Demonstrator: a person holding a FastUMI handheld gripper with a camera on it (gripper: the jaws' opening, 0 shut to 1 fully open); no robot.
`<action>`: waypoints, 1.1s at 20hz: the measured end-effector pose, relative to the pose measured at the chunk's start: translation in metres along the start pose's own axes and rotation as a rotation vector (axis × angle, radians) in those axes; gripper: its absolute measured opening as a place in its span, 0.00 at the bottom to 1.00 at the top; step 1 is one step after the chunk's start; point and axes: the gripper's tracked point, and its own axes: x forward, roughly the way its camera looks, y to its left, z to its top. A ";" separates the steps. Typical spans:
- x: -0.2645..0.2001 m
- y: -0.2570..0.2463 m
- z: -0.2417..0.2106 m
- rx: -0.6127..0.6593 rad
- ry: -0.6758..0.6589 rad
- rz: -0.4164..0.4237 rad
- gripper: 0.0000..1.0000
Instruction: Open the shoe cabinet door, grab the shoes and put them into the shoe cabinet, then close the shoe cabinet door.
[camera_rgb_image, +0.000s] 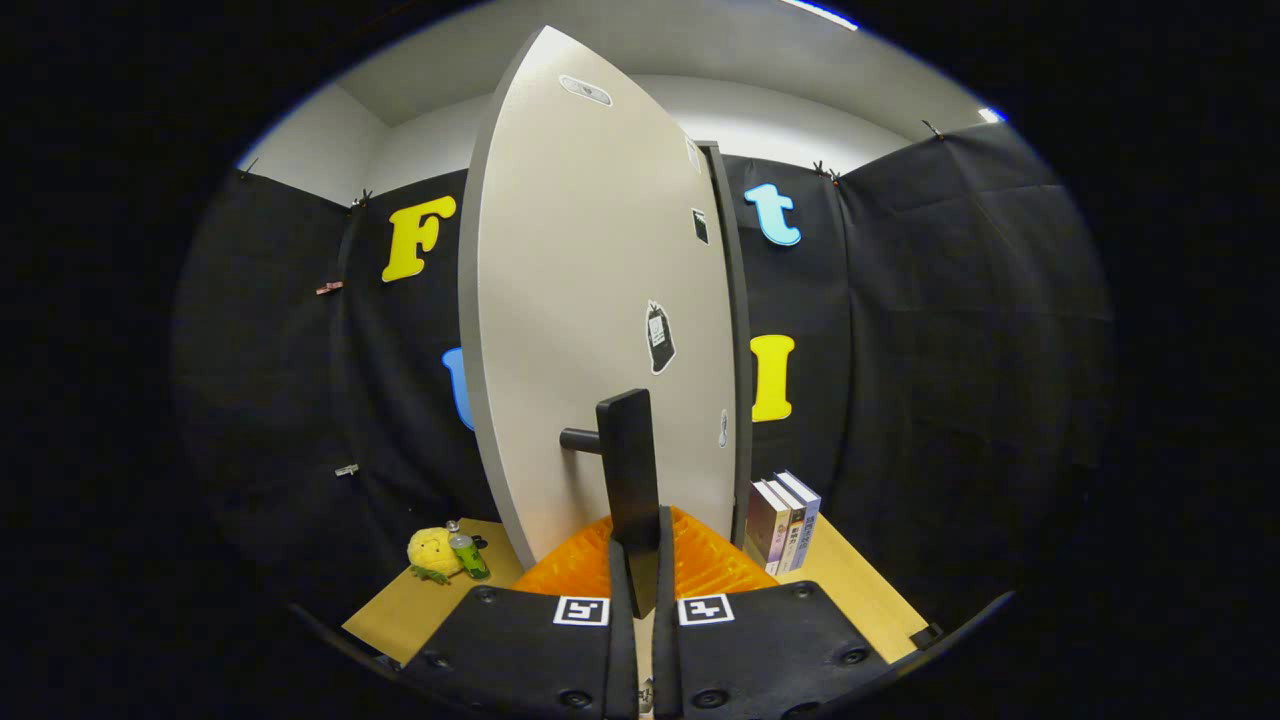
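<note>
Right now I'm mid door-swing, so step one is underway by my read. Biggest item: the cabinet door (600, 300), a pale panel standing upright, long axis vertical, running 12 to 6 o'clock ahead of the fingers. It's swung out edge-on toward me, free edge leaning to 11 o'clock, hinge side at the dark cabinet frame (735, 330) just right of it. Stickers on the door face, too small to read.

Next: wooden table (860, 590) under everything, bare patches at 5 and 7 o'clock.

Then the door handle (632, 470), a dark bar, long axis vertical, standing off the door on a short round peg that points toward 9 o'clock. Its lower end drops straight between my fingers.

My gripper (640, 590) is pressed nearly together and pinching that handle bar; both fingers look pressed on it, one each side.

Orange ridged item (700, 565) just beyond the fingertips, at the door's foot; can't tell what it is.

Books (785, 525) upright at 4 o'clock, beside the frame. Yellow plush toy (432, 552) at 8 o'clock, small green bottle (468, 555) touching or just beside it.

Done: handle gripped, door partly open. Left: finish opening, fetch shoes, load them, close the door. Cabinet interior hidden behind the door.
</note>
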 end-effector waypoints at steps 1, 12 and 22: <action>-0.001 -0.006 0.001 0.004 -0.001 -0.007 0.10; 0.004 -0.080 0.014 0.010 0.006 0.034 0.10; 0.003 -0.142 0.016 0.117 0.005 0.102 0.07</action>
